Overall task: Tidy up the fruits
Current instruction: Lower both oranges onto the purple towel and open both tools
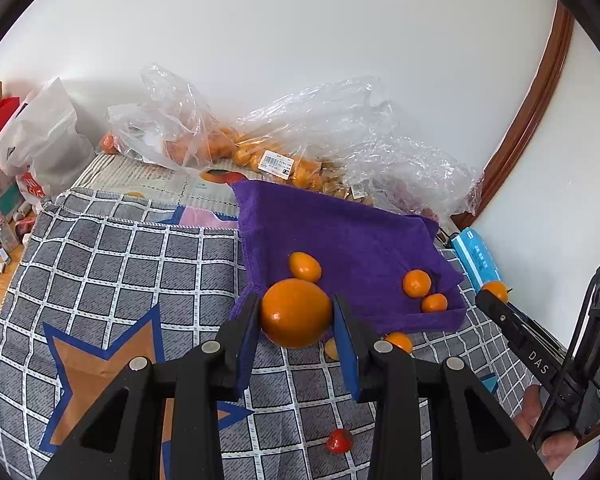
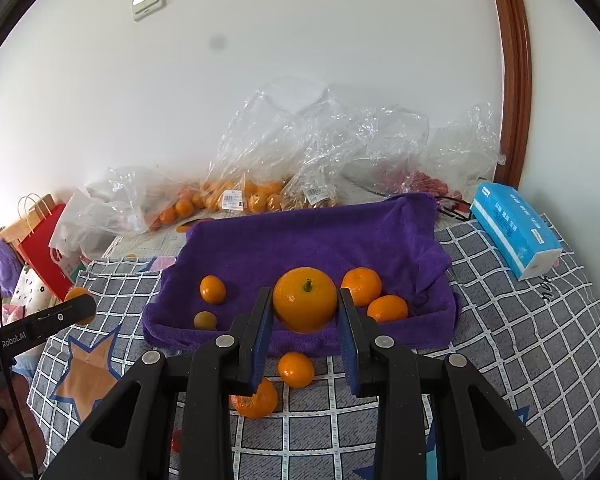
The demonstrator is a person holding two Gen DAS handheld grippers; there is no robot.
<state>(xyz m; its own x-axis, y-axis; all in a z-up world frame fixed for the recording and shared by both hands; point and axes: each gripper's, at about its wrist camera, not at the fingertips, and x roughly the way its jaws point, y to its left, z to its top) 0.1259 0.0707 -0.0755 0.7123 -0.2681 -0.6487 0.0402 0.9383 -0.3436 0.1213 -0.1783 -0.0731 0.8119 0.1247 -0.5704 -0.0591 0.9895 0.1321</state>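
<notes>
A large orange [image 1: 296, 312] is clamped between the pads of the left claw [image 1: 296, 300] above the near edge of the purple towel [image 1: 340, 232], and a second orange [image 2: 305, 304] is gripped likewise in the right claw [image 2: 305, 292]. Four small fruits [image 2: 362, 286] are already laid on the towel. Two mandarins [image 2: 296, 369] and a strawberry [image 1: 340, 440] lie loose on the checked cloth [image 1: 140, 260] and more fruit is kept in the plastic bags [image 1: 260, 152] behind, so the task is judged about half done.

Purple towel [image 2: 300, 240], grey checked cloth [image 2: 520, 340]
</notes>
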